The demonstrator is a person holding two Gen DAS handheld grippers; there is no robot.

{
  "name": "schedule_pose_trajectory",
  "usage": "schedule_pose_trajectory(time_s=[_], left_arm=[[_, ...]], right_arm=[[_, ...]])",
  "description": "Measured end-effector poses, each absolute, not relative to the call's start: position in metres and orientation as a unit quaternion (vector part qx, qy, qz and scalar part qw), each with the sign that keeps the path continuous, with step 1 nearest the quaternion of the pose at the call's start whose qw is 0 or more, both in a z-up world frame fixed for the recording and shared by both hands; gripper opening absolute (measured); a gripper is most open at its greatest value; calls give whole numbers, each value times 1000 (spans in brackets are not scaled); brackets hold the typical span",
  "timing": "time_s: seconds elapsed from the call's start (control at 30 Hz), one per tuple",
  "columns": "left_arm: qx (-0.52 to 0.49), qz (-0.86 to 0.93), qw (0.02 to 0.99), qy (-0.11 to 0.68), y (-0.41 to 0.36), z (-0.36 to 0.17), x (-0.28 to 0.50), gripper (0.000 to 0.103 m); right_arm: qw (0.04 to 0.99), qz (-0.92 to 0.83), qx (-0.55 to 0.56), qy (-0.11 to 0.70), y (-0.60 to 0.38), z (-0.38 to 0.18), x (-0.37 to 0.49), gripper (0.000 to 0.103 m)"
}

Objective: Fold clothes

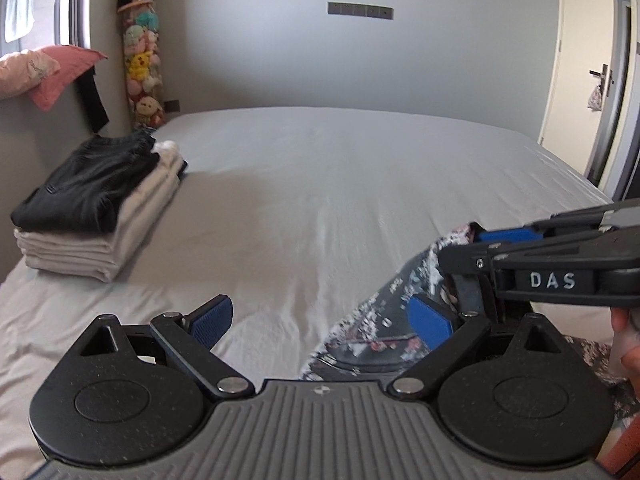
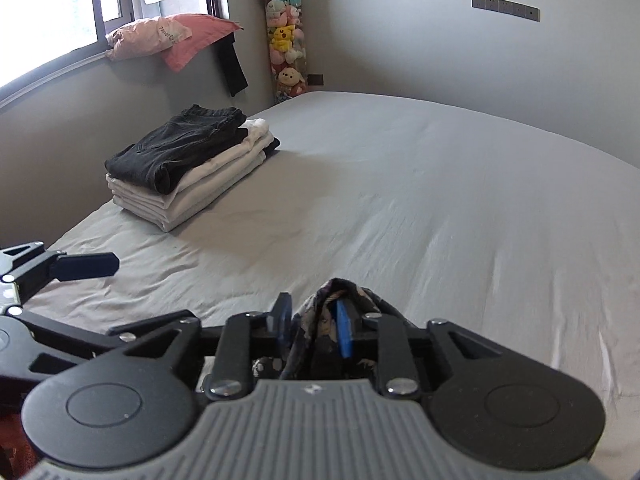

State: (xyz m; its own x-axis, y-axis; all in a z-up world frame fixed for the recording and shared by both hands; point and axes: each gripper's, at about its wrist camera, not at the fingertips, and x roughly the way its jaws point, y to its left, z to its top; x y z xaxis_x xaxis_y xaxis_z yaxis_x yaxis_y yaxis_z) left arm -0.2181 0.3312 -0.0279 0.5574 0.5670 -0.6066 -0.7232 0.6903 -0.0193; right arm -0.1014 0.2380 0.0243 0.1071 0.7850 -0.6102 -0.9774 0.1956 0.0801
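Note:
A dark patterned garment (image 1: 380, 320) lies bunched at the near right of the grey bed. My left gripper (image 1: 320, 320) is open and holds nothing; its right pad rests against the garment's edge. My right gripper (image 2: 312, 328) is shut on a fold of the patterned garment (image 2: 320, 312) and holds it just above the sheet. The right gripper shows in the left wrist view (image 1: 472, 252), side on, above the garment. The left gripper's pad shows at the left of the right wrist view (image 2: 86, 266).
A stack of folded clothes (image 1: 92, 208), black jeans on top of pale items, sits at the bed's far left (image 2: 188, 164). The grey bed sheet (image 1: 320, 184) spreads ahead. A wall, a window sill with pink pillows (image 2: 168, 36) and a tube of plush toys (image 1: 142, 60) stand behind.

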Motion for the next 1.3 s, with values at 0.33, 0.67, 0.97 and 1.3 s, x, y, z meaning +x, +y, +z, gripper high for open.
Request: schedule_pose_trajectory(time_s=[0.33,0.67,0.97,1.3], left_arm=[[-123,348,879,304,313,-51,-223,103],[-137,289,901,293,295,-66,-219,103],[-139,277,898,312,298,-70,-199,38],[-120,327,896,276,323,-39,-201,10]], right_arm=[[766,563,-165,260,172,29,-78,61],[787,462,-152,380,139,-12,-25,62],[761,502,-177,372,152,-13,-44,63],[767,492,-221,347,125,12,-23,63]])
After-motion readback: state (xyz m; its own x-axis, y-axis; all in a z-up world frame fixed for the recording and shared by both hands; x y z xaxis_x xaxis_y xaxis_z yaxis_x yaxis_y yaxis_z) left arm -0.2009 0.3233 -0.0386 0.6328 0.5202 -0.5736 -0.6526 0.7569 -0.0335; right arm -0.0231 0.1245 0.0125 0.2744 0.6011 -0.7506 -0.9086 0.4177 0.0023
